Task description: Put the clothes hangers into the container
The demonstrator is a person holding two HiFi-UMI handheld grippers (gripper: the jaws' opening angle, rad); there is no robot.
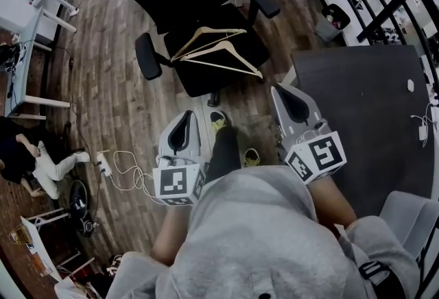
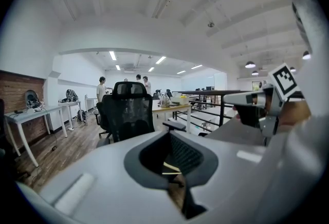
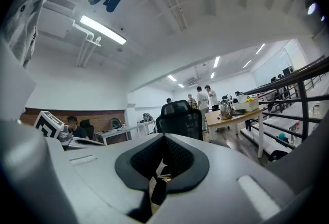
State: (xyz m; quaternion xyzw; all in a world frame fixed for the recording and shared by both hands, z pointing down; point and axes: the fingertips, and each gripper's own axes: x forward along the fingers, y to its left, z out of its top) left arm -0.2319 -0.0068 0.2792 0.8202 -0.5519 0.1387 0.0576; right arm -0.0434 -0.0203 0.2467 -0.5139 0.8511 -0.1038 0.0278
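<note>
Two wooden hangers (image 1: 218, 51) lie across the seat of a black office chair (image 1: 206, 81) ahead of me. Both grippers are held close to my body, short of the chair and apart from the hangers. My left gripper (image 1: 186, 116) is shut with nothing in it. My right gripper (image 1: 280, 90) is also shut and empty, and its marker cube faces up. The left gripper view looks over its shut jaws at the chair back (image 2: 128, 112), with the right gripper (image 2: 255, 100) at its right. The right gripper view shows the same chair (image 3: 179, 117). No container is clearly visible.
A dark table (image 1: 363, 112) stands at the right, close to my right gripper. A power strip with a white cable (image 1: 104, 164) lies on the wood floor at the left. A small bin (image 1: 335, 20) sits by the railing. People stand at desks in the distance (image 3: 206, 98).
</note>
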